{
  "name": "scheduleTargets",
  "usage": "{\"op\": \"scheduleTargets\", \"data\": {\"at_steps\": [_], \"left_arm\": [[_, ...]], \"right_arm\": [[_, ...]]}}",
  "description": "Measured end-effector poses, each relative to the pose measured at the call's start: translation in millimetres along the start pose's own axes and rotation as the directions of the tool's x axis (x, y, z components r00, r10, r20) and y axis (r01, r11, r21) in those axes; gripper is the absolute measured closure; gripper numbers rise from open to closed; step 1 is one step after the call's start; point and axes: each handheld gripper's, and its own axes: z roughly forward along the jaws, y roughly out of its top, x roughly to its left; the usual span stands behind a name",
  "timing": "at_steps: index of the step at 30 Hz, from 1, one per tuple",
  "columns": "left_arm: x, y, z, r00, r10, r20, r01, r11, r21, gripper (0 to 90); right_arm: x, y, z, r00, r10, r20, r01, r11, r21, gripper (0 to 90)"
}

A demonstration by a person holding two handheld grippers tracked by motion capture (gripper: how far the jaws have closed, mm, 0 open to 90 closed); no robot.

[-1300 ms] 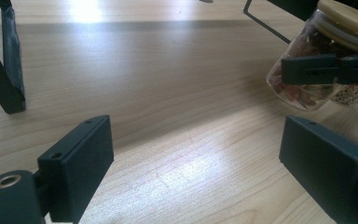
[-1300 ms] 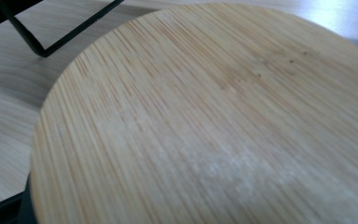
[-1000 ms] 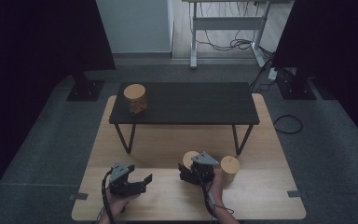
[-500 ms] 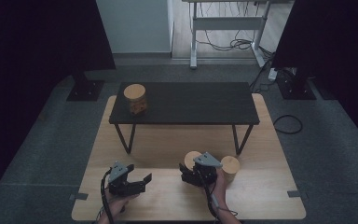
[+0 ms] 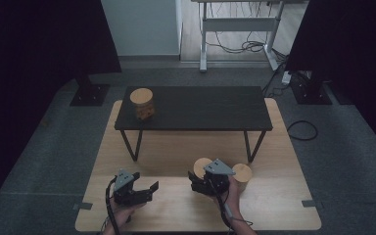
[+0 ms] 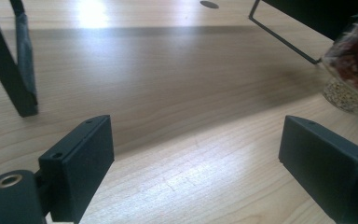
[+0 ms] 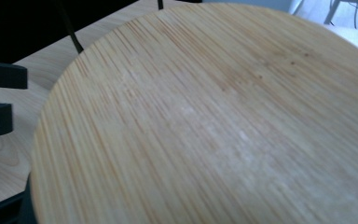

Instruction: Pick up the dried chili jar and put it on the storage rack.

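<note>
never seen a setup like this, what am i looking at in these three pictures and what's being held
A person stands at a low wooden platform with a hand-held two-jaw gripper in each hand. The high view looks down from above. The other two pictures come from cameras riding on the grippers.

The left gripper is open and holds nothing; its own view shows bare wood between the black jaws.

The right gripper is closed on a jar with a round wooden lid, which its camera sees up close. A second lidded jar stands just beside it. A third jar stands on the small black table farther back.
</note>
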Motion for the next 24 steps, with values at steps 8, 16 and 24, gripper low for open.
{"op": "scheduleTargets", "data": {"at_steps": [8, 16, 24], "left_arm": [[2.2, 0.2, -0.4, 1.0000, -0.007, 0.005, 0.007, 1.0000, 0.000, 9.7], [3.1, 0.1, -0.3, 0.9999, -0.011, 0.011, 0.011, 0.9999, -0.001, 9.7], [4.6, 0.3, -0.2, 0.9997, -0.014, 0.021, 0.014, 0.9999, 0.000, 9.7]], "right_arm": [[-1.2, 5.7, -4.6, 0.9994, -0.031, -0.017, 0.031, 0.999, -0.009, 23.7], [-0.9, 8.2, -7.8, 0.9982, -0.053, -0.029, 0.052, 0.999, -0.014, 23.7], [-1.9, 11.6, -11.6, 0.9973, -0.066, -0.031, 0.066, 0.998, -0.023, 23.7]]}}
